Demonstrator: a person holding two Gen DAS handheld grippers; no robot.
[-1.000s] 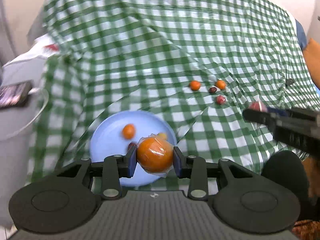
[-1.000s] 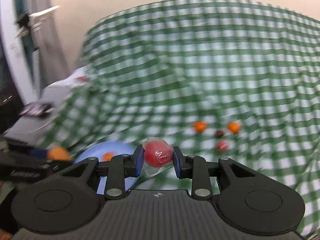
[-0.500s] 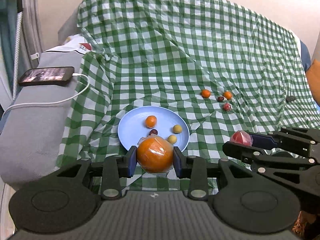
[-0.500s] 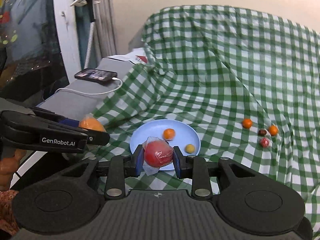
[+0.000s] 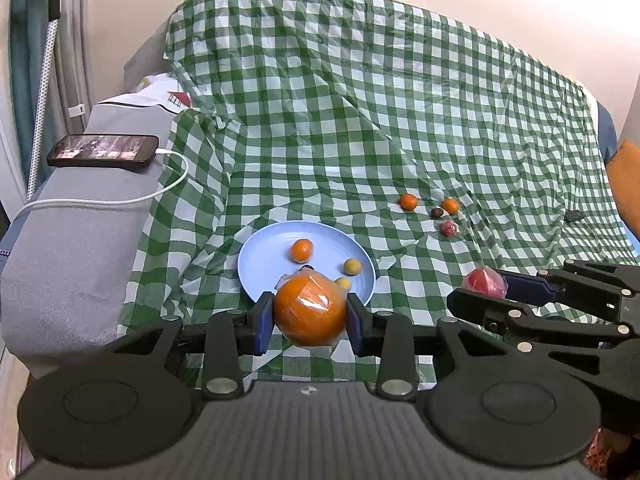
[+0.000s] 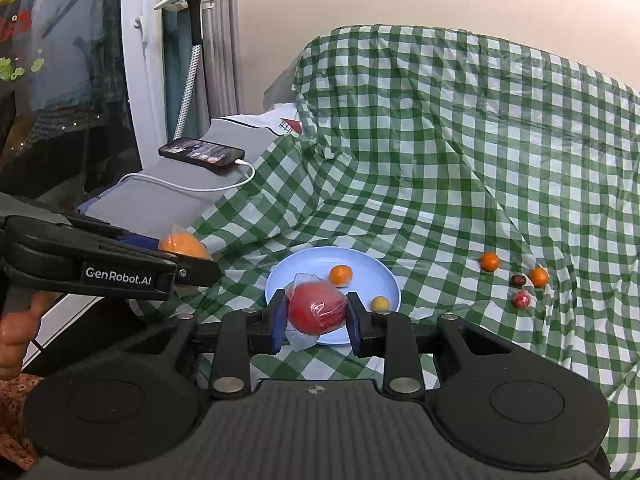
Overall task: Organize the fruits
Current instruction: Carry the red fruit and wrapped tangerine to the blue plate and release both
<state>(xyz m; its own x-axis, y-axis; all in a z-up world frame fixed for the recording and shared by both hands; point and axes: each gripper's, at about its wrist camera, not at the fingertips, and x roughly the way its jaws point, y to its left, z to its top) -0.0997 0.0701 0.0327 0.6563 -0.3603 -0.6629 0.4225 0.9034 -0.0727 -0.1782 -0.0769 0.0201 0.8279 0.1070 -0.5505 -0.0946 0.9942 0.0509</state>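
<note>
A green-and-white checked plastic cloth (image 5: 360, 120) covered a sofa-like seat and its back, with a grey padded armrest (image 5: 80, 248) bare at the left edge, where a black smartphone (image 5: 102, 151) lay plugged into a white charging cable (image 5: 120, 200). On the cloth sat a round pale-blue plate (image 5: 264, 268) that held a small orange citrus fruit (image 5: 301, 250), two small yellowish round fruits (image 5: 352, 267) and a dark one mostly hidden. The left gripper (image 5: 310, 314) was clamped on a large orange fruit wrapped in clear film (image 5: 310, 310), held in front of the plate's near rim. The right gripper (image 6: 316, 314) was closed on a red round fruit wrapped in clear film (image 6: 318, 308), likewise held before the plate. Well to the right of the plate, four small fruits lay close together on the cloth: two small orange ones (image 5: 408, 201), a dark reddish-brown one (image 5: 437, 212) and a small red wrapped one (image 5: 449, 228). A small dark object (image 5: 575, 215) lay farther right.
</note>
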